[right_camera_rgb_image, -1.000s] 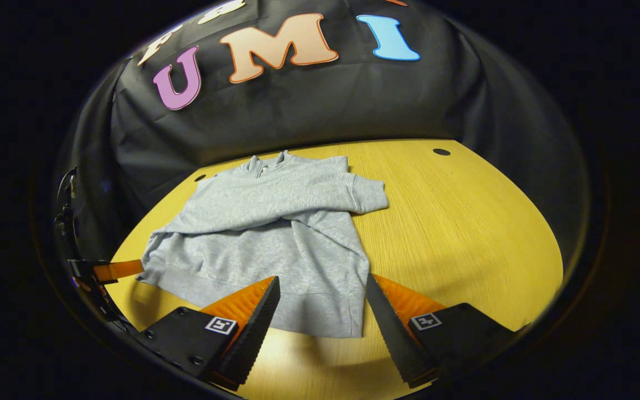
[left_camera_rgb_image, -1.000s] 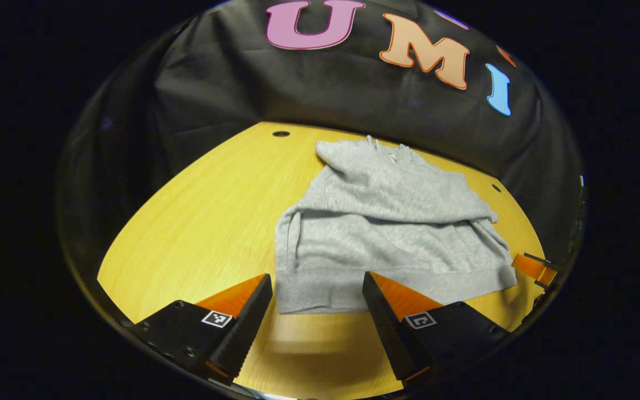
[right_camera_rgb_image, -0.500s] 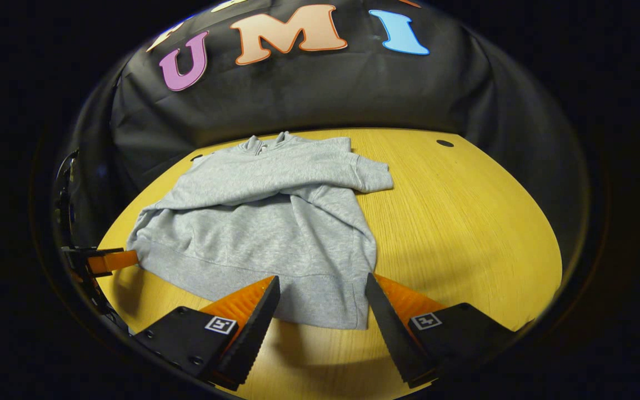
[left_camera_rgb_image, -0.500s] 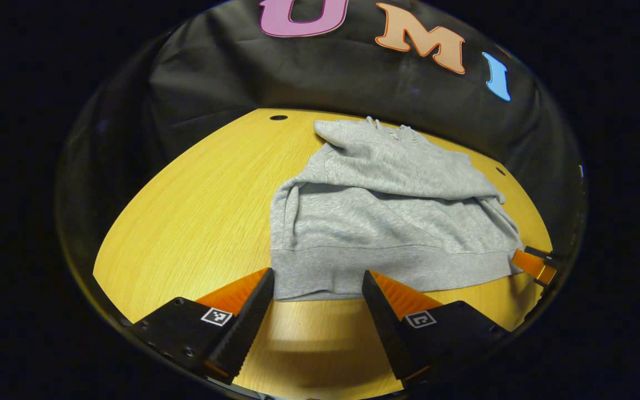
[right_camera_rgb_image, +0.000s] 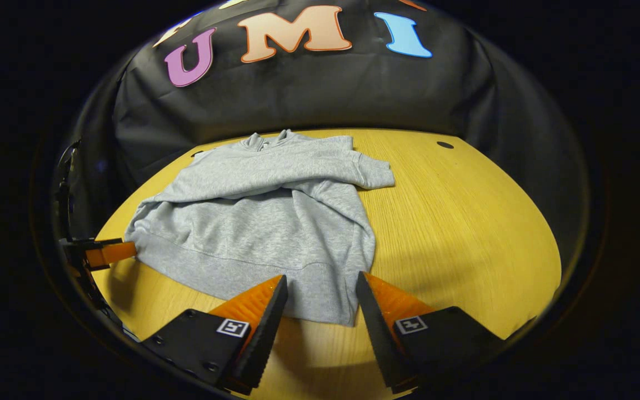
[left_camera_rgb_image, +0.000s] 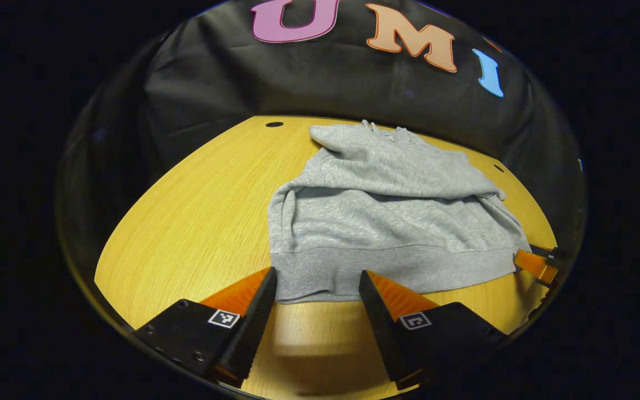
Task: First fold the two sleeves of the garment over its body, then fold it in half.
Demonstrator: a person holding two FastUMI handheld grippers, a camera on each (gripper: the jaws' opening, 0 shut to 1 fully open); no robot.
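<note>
A grey sweatshirt (left_camera_rgb_image: 386, 216) lies flat on the yellow wooden table (left_camera_rgb_image: 198, 211), both sleeves folded across its chest, collar toward the wall. Its ribbed hem (left_camera_rgb_image: 353, 272) faces me. My left gripper (left_camera_rgb_image: 317, 275) is open, its fingers straddling the hem's left corner, just above the table. In the right gripper view the same sweatshirt (right_camera_rgb_image: 264, 216) shows, and my right gripper (right_camera_rgb_image: 321, 280) is open with its fingers on either side of the hem's right corner (right_camera_rgb_image: 331, 303). The other gripper's fingers show at the far edge of each view: the right one's (left_camera_rgb_image: 536, 265) and the left one's (right_camera_rgb_image: 103, 253).
The round tabletop has small dark holes near its far rim (left_camera_rgb_image: 274, 124) (right_camera_rgb_image: 445, 145). Black cloth (right_camera_rgb_image: 309, 94) closes off the back. Bare wood stretches left of the garment in the left gripper view and right of it (right_camera_rgb_image: 464, 222) in the right gripper view.
Both grippers have dropped lower and closer to the hem, and their fingers now sit at its two corners. The right gripper's fingers have narrowed slightly. The garment has not moved.
</note>
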